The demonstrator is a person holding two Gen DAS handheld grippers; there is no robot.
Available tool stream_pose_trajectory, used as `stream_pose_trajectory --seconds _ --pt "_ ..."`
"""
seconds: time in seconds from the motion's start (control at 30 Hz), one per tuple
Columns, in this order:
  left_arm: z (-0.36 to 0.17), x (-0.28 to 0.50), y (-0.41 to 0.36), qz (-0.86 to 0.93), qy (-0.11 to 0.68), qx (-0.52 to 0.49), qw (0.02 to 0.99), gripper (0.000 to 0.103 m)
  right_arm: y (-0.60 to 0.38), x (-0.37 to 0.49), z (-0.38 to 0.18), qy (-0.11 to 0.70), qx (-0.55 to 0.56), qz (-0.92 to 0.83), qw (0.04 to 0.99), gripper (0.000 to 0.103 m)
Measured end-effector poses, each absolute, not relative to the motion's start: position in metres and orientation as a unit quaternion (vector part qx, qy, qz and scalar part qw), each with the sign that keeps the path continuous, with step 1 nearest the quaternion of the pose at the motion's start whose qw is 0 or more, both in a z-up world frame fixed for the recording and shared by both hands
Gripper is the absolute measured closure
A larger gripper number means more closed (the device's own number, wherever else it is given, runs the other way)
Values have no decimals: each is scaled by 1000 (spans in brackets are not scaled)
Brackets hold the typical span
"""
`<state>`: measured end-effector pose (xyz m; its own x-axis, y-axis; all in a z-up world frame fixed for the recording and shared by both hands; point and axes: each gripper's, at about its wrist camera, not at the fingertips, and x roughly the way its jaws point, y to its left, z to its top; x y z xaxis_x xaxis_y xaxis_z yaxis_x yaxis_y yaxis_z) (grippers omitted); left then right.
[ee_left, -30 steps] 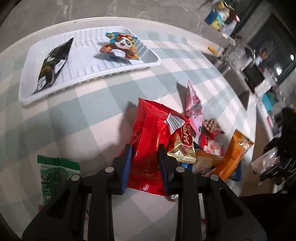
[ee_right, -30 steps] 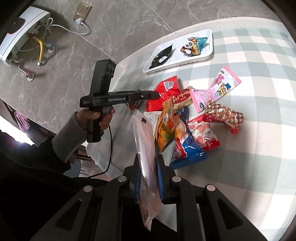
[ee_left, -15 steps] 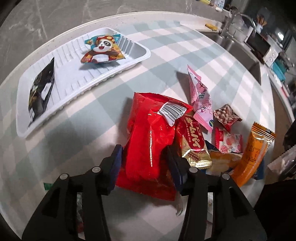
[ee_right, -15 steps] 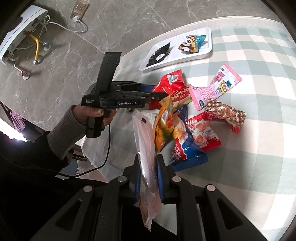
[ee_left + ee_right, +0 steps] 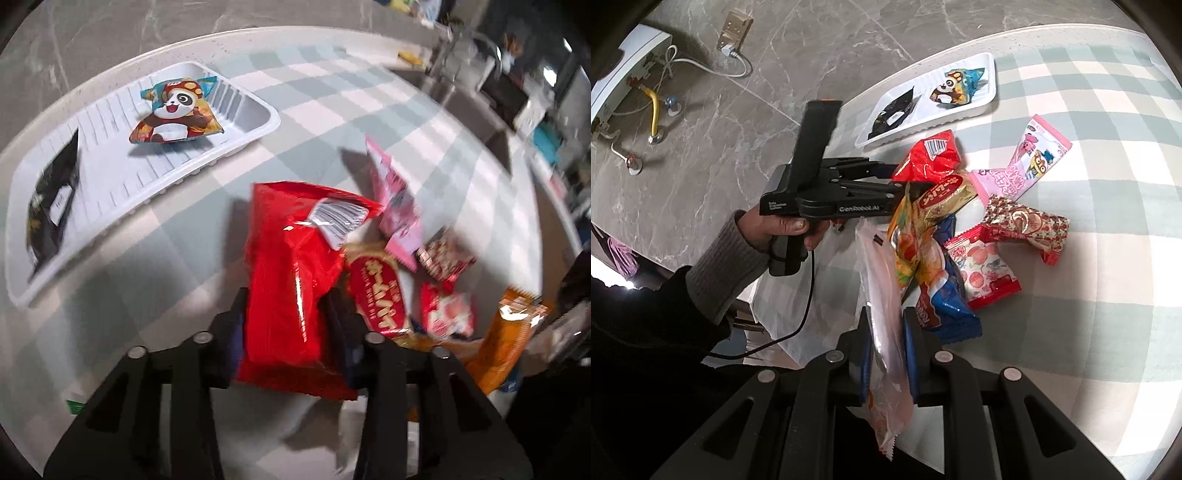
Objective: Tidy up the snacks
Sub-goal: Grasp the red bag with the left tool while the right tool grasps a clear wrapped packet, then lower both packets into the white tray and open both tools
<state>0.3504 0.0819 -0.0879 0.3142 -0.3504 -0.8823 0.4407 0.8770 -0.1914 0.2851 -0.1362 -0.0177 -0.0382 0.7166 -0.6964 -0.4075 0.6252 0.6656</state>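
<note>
My left gripper straddles a red snack packet lying on the checked tablecloth. Its jaws are closing and the pads press the packet's sides. The right wrist view shows the same gripper at the near end of that red packet. My right gripper is shut on a pale translucent packet that hangs upright between its fingers. A white ribbed tray at the far left holds a panda packet and a black packet.
A pile of snacks lies right of the red packet: a pink packet, a red-gold one, an orange one and several more. A green packet peeks out at lower left. The table edge and stone floor are close behind my left hand.
The left gripper opened, slid further along the red packet toward its thicker middle, and closed in on it again. The right gripper kept still with the pale packet.
</note>
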Motion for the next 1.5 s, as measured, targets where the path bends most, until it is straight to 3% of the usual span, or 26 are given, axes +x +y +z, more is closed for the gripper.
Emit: stream_pose_trajectory --seconds 0.4,0.7,1.2,1.5 --pt "-84 350 125 -277 533 -158 784 70 -156 311 -17 585 216 396 674 86" --pt "-60 352 171 -260 499 -242 791 70 -154 354 -19 576 270 395 663 86" --pt "-31 404 234 -200 467 -279 815 70 -68 461 -10 573 260 420 654 85" --pt "-35 449 245 -165 466 -262 829 70 -17 523 -34 593 252 407 648 83"
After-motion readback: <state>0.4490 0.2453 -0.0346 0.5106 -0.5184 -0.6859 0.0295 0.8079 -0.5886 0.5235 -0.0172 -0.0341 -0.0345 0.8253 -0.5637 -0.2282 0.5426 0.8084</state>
